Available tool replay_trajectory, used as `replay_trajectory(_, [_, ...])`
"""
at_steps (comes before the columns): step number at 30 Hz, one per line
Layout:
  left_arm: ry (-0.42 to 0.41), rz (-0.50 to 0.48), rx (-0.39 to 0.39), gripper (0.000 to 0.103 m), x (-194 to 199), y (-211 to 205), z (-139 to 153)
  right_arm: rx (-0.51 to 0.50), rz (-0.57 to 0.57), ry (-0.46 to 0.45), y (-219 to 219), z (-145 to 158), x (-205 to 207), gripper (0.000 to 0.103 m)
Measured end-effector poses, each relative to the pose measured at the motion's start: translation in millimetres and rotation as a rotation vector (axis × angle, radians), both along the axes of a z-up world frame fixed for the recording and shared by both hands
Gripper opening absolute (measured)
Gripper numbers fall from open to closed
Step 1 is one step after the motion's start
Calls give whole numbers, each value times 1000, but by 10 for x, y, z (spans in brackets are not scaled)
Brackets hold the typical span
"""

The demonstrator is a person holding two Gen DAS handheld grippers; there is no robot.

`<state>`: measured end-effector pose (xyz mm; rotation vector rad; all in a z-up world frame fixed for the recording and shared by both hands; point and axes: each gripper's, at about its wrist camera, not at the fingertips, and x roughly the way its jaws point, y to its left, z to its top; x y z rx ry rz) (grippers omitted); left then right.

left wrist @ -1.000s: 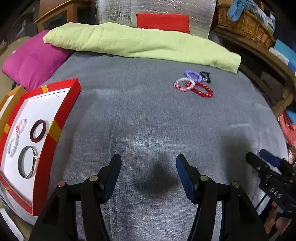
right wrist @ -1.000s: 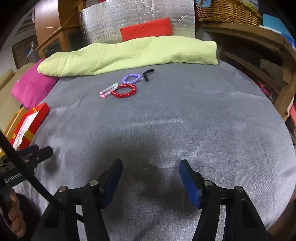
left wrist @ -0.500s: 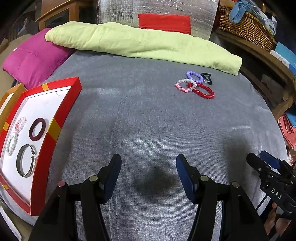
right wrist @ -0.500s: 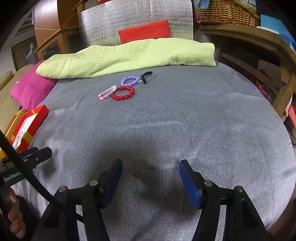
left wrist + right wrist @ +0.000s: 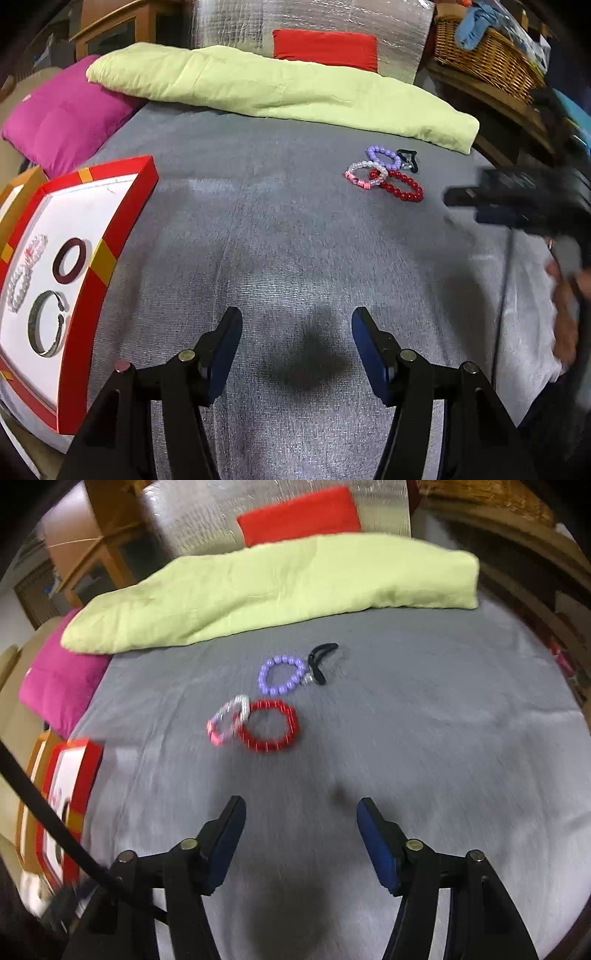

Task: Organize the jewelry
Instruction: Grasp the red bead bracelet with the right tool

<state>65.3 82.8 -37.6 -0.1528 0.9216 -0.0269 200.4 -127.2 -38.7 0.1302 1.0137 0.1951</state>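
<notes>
A small pile of jewelry lies on the grey bedcover: a red bead bracelet [image 5: 271, 725], a pink and clear bracelet [image 5: 228, 718], a purple bead bracelet [image 5: 282, 675] and a black clip [image 5: 320, 659]. My right gripper [image 5: 300, 825] hovers a short way in front of them, its jaws closing with nothing between them. It appears blurred at the right of the left wrist view [image 5: 517, 205]. My left gripper [image 5: 296, 339] stands open and empty over bare cover. The red-rimmed tray [image 5: 122, 221] at its left holds a dark ring [image 5: 69, 260], a metal bangle [image 5: 47, 328] and a pale bead bracelet [image 5: 24, 275].
A lime green quilt [image 5: 280, 88] lies across the back of the bed, with a magenta cushion [image 5: 62, 114] at the left and a red cushion [image 5: 325, 44] behind. A wicker basket [image 5: 487, 55] sits on a wooden shelf at the right. A hand [image 5: 565, 306] holds the right gripper.
My right gripper has moved forward toward the bracelet pile, which now looks much nearer and larger. Its jaws have narrowed slightly. The left gripper has stayed put.
</notes>
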Motion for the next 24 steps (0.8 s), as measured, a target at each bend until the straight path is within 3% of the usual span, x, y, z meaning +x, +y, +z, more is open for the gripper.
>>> replay_trajectory(4, [11,21,-49,63,27,90,-12,-35,-16,50,157,-49,369,51])
replay_trajectory(9, [12,31,-82,62,46,134,-17,-88,-34,117,270,-191,612,50])
replay_trajectory(11, [14,30,-84,62,50,132,-20,-109,-26,145,302,-282,668,43])
replay_trajectory(14, [15,31,-82,62,52,132,-24,-141,-12,144,343,-307,678,38])
replay_trajectory(16, [15,34,-77,62,53,126,-21,-152,1,144,338,-306,677,27])
replay_trajectory(17, [15,35,-75,62,53,123,-24,-147,11,143,302,-300,661,12])
replay_trajectory(24, [10,34,-32,62,48,44,-36,-112,22,104,-66,-284,280,10])
